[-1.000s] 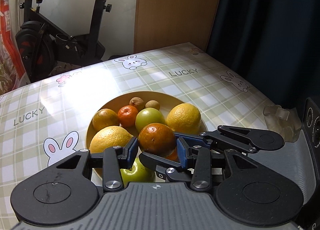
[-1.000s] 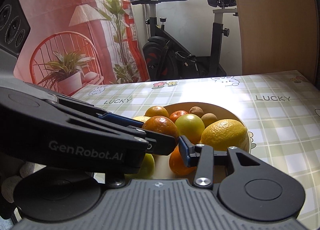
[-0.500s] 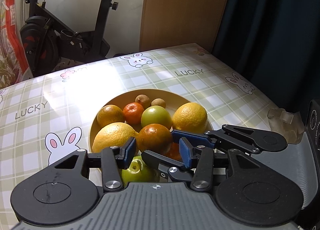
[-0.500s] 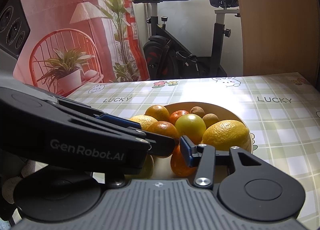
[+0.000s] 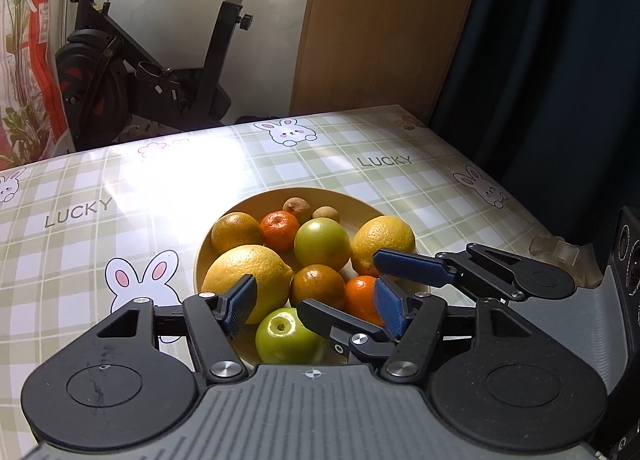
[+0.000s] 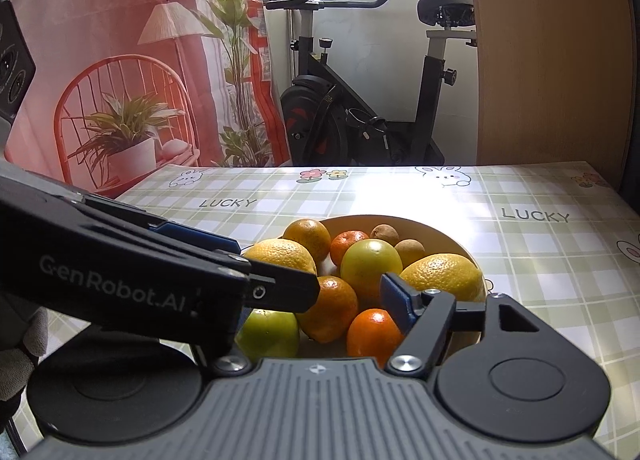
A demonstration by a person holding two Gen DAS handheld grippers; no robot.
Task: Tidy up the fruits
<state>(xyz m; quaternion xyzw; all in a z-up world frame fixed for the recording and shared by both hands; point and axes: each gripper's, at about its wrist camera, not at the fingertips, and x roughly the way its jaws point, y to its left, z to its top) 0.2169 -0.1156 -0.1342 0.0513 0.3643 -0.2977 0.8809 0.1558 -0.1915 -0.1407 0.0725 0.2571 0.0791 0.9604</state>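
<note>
Fruits sit heaped in a yellow bowl point(image 5: 240, 216) on the checked tablecloth point(image 5: 80, 188), and we hold both tools over its near edge. Our left gripper point(image 5: 316, 300) stands wide apart with nothing between its blue pads point(image 5: 240, 306); the dark orange point(image 5: 318, 286) and the green apple point(image 5: 286, 336) show in the gap, and we cannot tell whether either pad touches fruit. Our right gripper point(image 5: 360, 292) reaches in from 3 o'clock in the left wrist view, fingers spread and empty, one finger point(image 5: 340, 322) crossing just over the apple and the other above the small mandarin point(image 5: 362, 298). In the right wrist view the left tool's black arm point(image 6: 120, 260) cuts across from 9 o'clock. Outward from the pads, the big lemon point(image 5: 248, 278) lies at 10 o'clock, a second lemon point(image 5: 382, 242) at 2 o'clock, a pale green fruit point(image 5: 322, 244) between them. Beyond lie an orange point(image 5: 236, 232), a tangerine point(image 5: 279, 225) and two small brown fruits point(image 5: 297, 209). An exercise bike point(image 5: 160, 60) stands past the table at 12 o'clock.
</note>
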